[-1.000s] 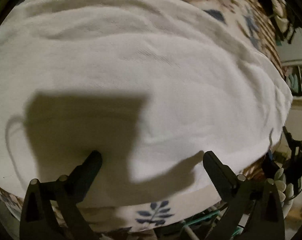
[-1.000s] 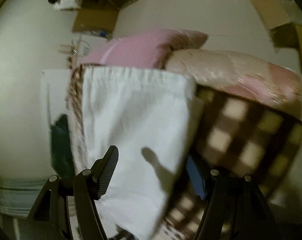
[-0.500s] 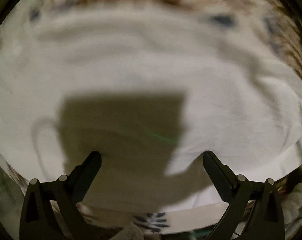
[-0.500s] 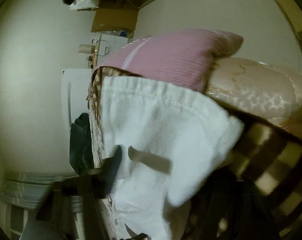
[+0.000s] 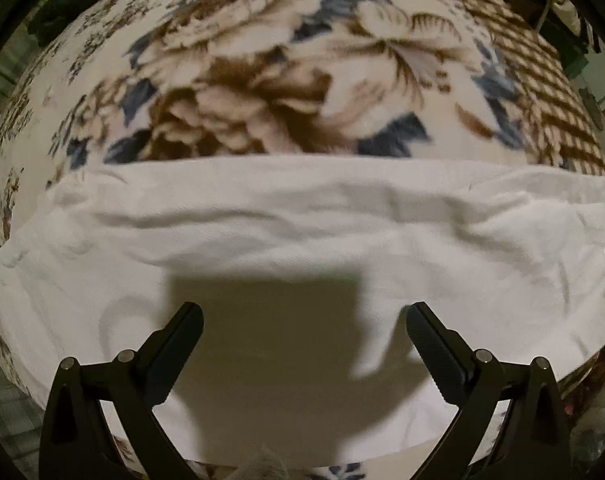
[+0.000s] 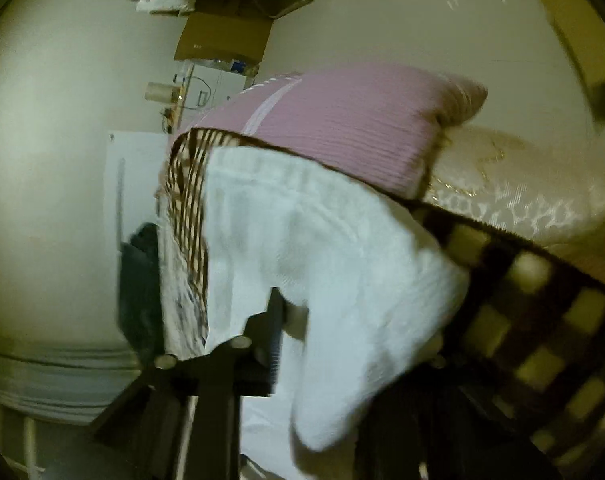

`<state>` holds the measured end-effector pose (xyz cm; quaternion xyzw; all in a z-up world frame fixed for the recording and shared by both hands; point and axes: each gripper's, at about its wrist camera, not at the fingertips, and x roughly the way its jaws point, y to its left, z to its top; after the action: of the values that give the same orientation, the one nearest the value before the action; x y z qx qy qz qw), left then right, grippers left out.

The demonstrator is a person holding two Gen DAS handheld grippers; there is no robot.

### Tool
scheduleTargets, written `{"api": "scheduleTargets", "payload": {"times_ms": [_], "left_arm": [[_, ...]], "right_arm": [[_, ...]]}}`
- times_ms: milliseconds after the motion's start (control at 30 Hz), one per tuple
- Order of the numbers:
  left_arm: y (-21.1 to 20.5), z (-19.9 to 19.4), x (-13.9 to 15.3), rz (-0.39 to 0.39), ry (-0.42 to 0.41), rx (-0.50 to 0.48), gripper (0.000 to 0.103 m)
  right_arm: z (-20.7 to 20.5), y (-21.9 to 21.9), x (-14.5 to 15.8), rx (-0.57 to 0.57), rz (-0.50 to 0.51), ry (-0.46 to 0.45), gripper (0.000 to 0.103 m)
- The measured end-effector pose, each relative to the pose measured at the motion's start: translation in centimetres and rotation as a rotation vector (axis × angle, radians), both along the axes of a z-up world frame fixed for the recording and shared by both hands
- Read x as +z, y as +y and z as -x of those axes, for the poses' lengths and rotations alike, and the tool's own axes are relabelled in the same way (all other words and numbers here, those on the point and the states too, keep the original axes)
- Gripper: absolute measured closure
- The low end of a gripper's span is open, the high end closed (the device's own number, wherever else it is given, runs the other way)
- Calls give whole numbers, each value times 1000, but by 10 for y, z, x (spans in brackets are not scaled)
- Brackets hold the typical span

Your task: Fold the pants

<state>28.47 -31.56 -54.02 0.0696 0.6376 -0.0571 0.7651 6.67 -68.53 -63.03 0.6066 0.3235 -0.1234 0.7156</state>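
Observation:
The white pants (image 5: 302, 232) lie spread across a floral blanket (image 5: 262, 80) on a bed. My left gripper (image 5: 304, 312) hangs straight above them, open, with nothing between its fingers; its shadow falls on the cloth. In the right wrist view a fold of the pants (image 6: 342, 248) bulges up over my right gripper (image 6: 322, 352). Its jaws are closing with the cloth pinched between them. Only the left finger (image 6: 276, 332) shows; the other one is hidden under the fabric.
A pink pillow (image 6: 342, 128) and a cream quilt (image 6: 522, 184) lie beyond the pants. A brown checked blanket (image 6: 542, 300) covers the bed's right side. A dark garment (image 6: 138, 280) hangs at the bed's left edge. Cardboard boxes (image 6: 222, 36) stand on the floor.
The left gripper has lifted and drawn back, so much more floral blanket shows beyond the pants. The right jaws have closed in on the pants' edge, and the cloth now bunches up.

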Motion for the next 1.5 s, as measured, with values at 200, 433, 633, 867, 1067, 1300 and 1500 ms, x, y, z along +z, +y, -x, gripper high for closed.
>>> {"api": "scheduleTargets", "payload": {"times_ms": [200,433,633,867,1067,1300,1500], "left_arm": [[17,-14,42,35,-31,38,0],[74,23,64,97,-63,106,0],[143,44,84,128,-66,193,0],[239,51,81,120,-52,330,0],[313,69,60,90,-21,464,0],[357,82,49,75,-12,532,0],[370,83,44,120,-7,554,0]], "right_arm": [[-10,25,80,71,159,13,92],[-28,105,165,195,283,-24,93],[-56,197,189,353,333,-47,93],[-83,319,170,586,394,-23,93],[-83,417,118,792,445,12,93],[-75,508,75,992,548,64,93],[-80,547,44,1107,660,158,81]]}}
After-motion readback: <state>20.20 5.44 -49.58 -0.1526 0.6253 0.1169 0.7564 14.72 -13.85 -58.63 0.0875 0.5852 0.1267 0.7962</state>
